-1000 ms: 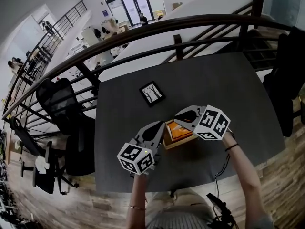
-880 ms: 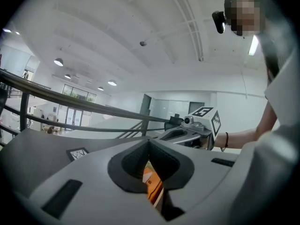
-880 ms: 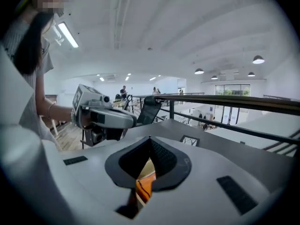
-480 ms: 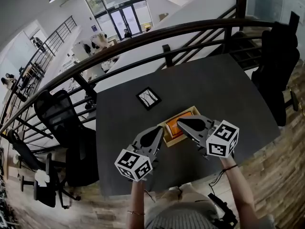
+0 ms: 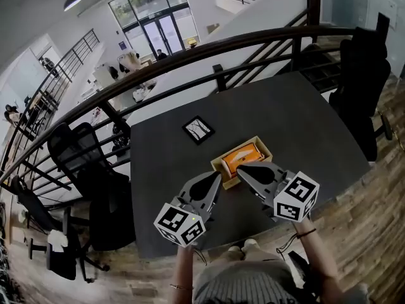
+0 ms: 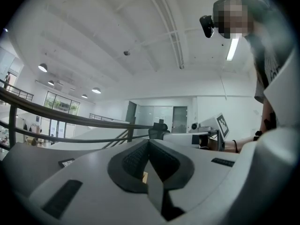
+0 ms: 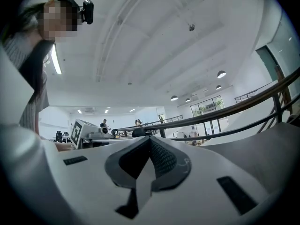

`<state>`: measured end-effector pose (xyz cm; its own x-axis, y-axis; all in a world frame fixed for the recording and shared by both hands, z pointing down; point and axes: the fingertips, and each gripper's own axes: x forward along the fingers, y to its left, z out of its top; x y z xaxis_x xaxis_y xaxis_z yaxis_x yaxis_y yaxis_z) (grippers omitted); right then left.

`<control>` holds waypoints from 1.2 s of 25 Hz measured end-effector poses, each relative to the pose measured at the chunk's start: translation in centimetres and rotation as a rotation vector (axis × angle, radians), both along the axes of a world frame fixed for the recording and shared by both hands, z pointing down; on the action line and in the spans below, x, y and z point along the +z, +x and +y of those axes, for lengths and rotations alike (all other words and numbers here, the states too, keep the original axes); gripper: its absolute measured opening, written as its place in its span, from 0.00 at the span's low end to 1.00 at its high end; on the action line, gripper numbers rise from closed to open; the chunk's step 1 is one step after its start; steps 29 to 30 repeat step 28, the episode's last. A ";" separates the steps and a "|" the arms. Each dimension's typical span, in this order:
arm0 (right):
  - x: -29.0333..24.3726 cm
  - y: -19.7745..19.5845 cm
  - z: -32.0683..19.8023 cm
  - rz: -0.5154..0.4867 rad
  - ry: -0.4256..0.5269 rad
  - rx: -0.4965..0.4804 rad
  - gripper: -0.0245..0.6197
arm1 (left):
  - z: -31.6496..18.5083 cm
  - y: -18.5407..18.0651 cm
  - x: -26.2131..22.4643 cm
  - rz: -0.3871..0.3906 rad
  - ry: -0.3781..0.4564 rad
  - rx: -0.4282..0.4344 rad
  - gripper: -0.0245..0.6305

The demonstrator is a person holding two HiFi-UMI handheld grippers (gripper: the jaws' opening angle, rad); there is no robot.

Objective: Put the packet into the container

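the orange packet [image 5: 243, 157] is lying flat inside the shallow wooden container [image 5: 218, 164], which is sitting on the dark table [image 5: 297, 119] just ahead of both grippers. the left gripper [image 5: 216, 178] is hanging just beside the container's near left corner, its jaws pressed together tip to tip with nothing caught between them. the right gripper [image 5: 241, 168] is pointing at the container's near edge, its jaws likewise closed tight and empty. from the head view its tip is overlapping that edge, and i cannot tell whether it is touching the wood. neither gripper is touching the packet. a small black framed card [image 5: 198, 129] is lying on the table beyond the container and to its left, well apart from it. a black office chair [image 5: 82, 151] is standing at the table's left side, and a dark curved railing [image 5: 190, 50] is running past the far edge
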<state>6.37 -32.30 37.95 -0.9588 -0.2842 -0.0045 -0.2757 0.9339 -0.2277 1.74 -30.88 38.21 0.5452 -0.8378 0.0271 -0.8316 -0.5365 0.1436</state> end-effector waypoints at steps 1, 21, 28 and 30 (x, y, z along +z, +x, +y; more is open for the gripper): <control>0.0 0.1 0.3 0.001 0.004 0.004 0.05 | 0.3 0.1 -0.1 -0.001 0.005 0.005 0.05; 0.6 -0.4 1.6 0.023 0.030 0.002 0.05 | 1.2 -0.2 -0.5 -0.018 0.033 -0.001 0.05; 0.6 -0.2 1.2 0.026 0.029 -0.002 0.05 | 0.6 0.1 -0.7 -0.021 0.031 0.002 0.05; 0.6 -0.2 1.2 0.026 0.029 -0.002 0.05 | 0.6 0.1 -0.7 -0.021 0.031 0.002 0.05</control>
